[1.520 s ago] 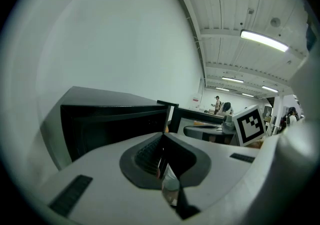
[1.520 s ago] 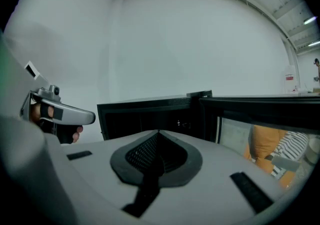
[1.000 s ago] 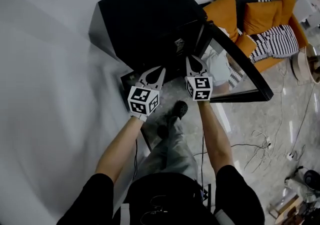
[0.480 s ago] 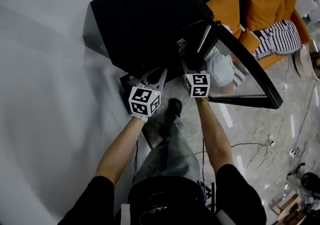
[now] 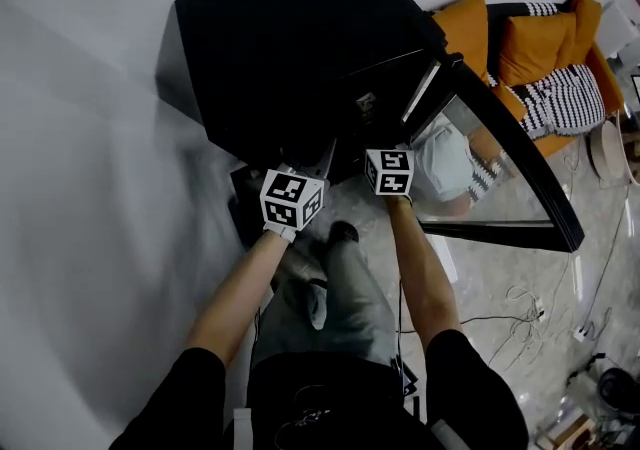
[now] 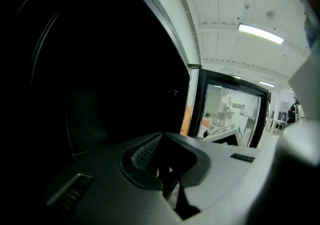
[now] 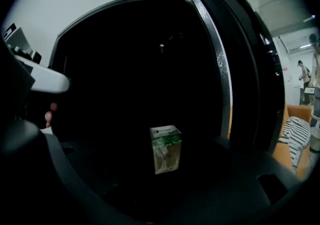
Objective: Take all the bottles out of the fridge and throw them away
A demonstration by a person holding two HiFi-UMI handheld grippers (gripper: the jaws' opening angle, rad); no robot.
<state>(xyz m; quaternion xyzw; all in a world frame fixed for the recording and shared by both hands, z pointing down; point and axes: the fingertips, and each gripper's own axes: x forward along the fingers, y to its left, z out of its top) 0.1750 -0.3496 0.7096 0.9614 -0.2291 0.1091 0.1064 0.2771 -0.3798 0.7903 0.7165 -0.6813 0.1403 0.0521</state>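
Note:
The black fridge (image 5: 290,48) stands with its glass door (image 5: 500,168) swung open to the right. My right gripper (image 7: 160,189) points into the dark inside, and its jaws have just been opening and now stand wide with nothing between them. Beyond them a green and white carton (image 7: 165,149) stands upright on the fridge floor. I see no bottle in the dark interior. My left gripper (image 6: 164,141) is shut and empty, next to the fridge's left side. In the head view both grippers (image 5: 318,156) (image 5: 382,146) sit at the fridge's front edge.
An orange sofa with a striped cushion (image 5: 540,68) stands behind the open door. Cables (image 5: 530,308) lie on the floor to the right. The person's foot (image 5: 343,233) is just below the grippers. A white wall runs along the left.
The fridge door has swung wider open. Both grippers have sunk toward the fridge's front, and the right one has come away from the door's edge.

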